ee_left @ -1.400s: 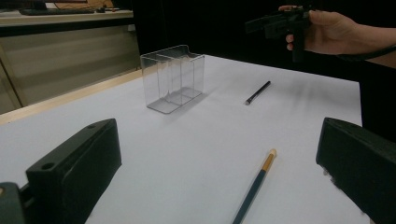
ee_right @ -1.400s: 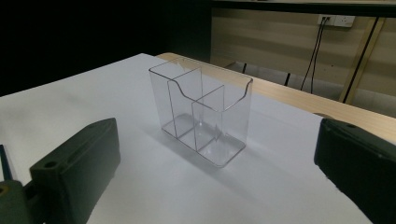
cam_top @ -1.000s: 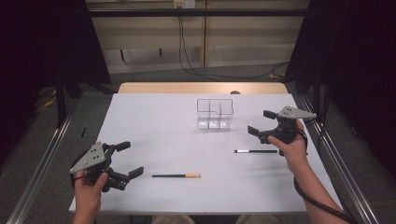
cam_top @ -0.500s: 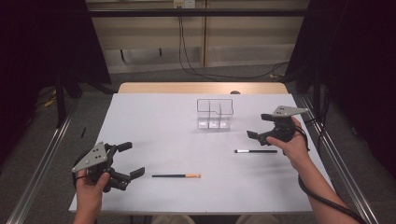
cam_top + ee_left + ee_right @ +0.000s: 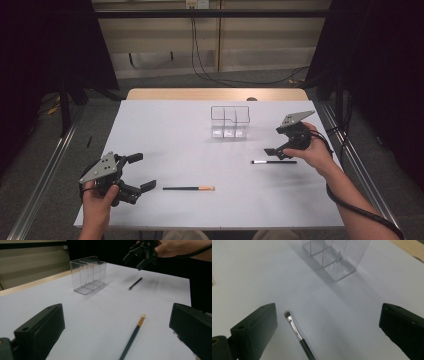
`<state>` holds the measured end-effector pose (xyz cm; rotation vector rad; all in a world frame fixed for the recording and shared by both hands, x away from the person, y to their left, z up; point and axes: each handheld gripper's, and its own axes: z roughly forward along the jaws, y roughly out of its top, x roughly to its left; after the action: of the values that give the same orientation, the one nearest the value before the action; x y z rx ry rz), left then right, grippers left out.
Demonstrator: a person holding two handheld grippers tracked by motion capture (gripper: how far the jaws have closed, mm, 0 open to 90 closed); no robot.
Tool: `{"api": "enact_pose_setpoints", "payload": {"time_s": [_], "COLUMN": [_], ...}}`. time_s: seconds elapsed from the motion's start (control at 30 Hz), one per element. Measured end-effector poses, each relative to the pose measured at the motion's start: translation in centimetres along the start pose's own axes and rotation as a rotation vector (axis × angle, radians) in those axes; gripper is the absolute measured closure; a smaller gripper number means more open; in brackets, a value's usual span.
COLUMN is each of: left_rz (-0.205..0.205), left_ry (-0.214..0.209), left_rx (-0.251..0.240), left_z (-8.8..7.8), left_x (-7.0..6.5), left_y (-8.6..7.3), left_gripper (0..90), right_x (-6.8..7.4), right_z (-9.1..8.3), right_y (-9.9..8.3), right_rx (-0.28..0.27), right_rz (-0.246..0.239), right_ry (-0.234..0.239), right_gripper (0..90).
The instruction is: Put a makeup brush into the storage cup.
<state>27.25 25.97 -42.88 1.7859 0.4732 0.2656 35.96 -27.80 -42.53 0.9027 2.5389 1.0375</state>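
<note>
A thin black brush with a silver ferrule lies on the white table at the right. My right gripper hovers just above it, open, tilted down, with the brush head near its left jaw. A dark stick with an orange tip lies near the front middle. Open and holding nothing, my left gripper sits to the left of the stick. A clear three-compartment holder stands upright behind them.
The white table sheet ends at a wooden strip at the back. Metal rails run along both sides of the table. Cables hang on the far wall. In the left gripper view, the right gripper shows far off.
My right gripper has dropped lower and nearer the front, tipping down over the black brush. The left gripper has barely moved.
</note>
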Motion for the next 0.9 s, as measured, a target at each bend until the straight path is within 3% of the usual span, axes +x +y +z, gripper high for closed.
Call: {"api": "enact_pose_setpoints", "payload": {"time_s": [0.23, 0.53, 0.9], "left_rz": [-0.006, -0.010, -0.002], "left_ry": [-0.007, -0.001, 0.000], "left_rx": [0.005, 0.006, 0.005], "left_z": [0.0, 0.0, -0.1], "left_x": [0.1, 0.1, 0.2], "left_y": [-0.1, -0.1, 0.0], "left_gripper": [0.0, 0.0, 0.0], "right_x": [-0.1, -0.1, -0.1], "right_z": [0.6, 1.3, 2.2], "right_y": [0.4, 1.0, 1.0], "right_rx": [0.095, 0.236, 0.365], "right_rz": [-0.042, -0.142, -0.180], "right_ry": [-0.001, -0.003, 0.019], "right_gripper": [3.0, 6.3, 9.0]}}
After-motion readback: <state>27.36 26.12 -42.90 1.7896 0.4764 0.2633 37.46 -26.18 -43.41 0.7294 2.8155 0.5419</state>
